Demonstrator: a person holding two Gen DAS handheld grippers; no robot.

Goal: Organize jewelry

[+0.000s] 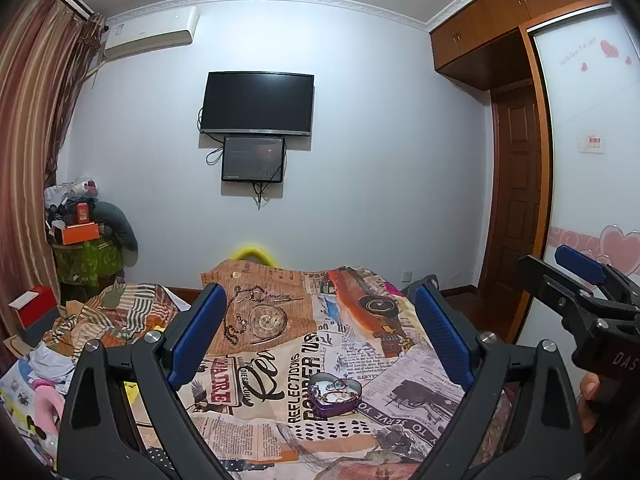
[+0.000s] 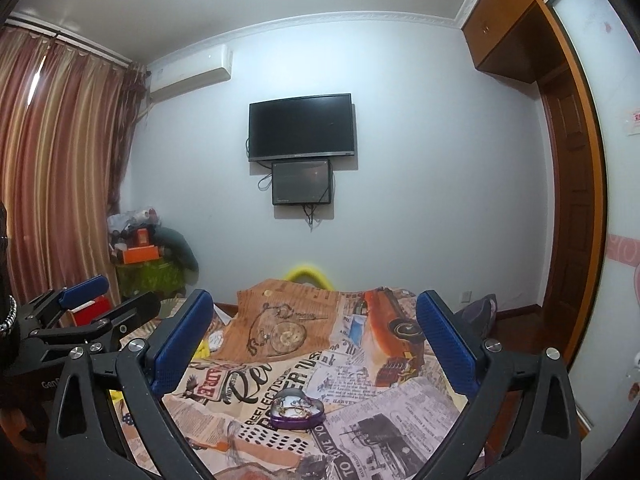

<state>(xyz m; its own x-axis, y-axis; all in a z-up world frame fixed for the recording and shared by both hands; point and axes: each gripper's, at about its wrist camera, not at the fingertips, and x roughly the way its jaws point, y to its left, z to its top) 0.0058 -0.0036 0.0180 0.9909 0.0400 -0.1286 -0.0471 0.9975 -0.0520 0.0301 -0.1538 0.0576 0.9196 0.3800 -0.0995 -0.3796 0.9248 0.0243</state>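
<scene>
A purple heart-shaped tin [image 1: 335,394] with jewelry in it sits on the newspaper-print cloth [image 1: 280,344]; it also shows in the right wrist view [image 2: 296,409]. My left gripper [image 1: 320,336] is open and empty, held above and short of the tin. My right gripper [image 2: 314,344] is open and empty, also above and short of the tin. The right gripper shows at the right edge of the left wrist view [image 1: 580,292]; the left gripper shows at the left of the right wrist view [image 2: 92,304].
The cloth [image 2: 320,360] covers a raised surface. A cluttered bed [image 1: 100,320] with a red box [image 1: 34,306] lies left. A stand with orange boxes [image 1: 80,232] is by the curtain. A TV [image 1: 256,104] hangs on the far wall; a wooden door [image 1: 516,184] stands at the right.
</scene>
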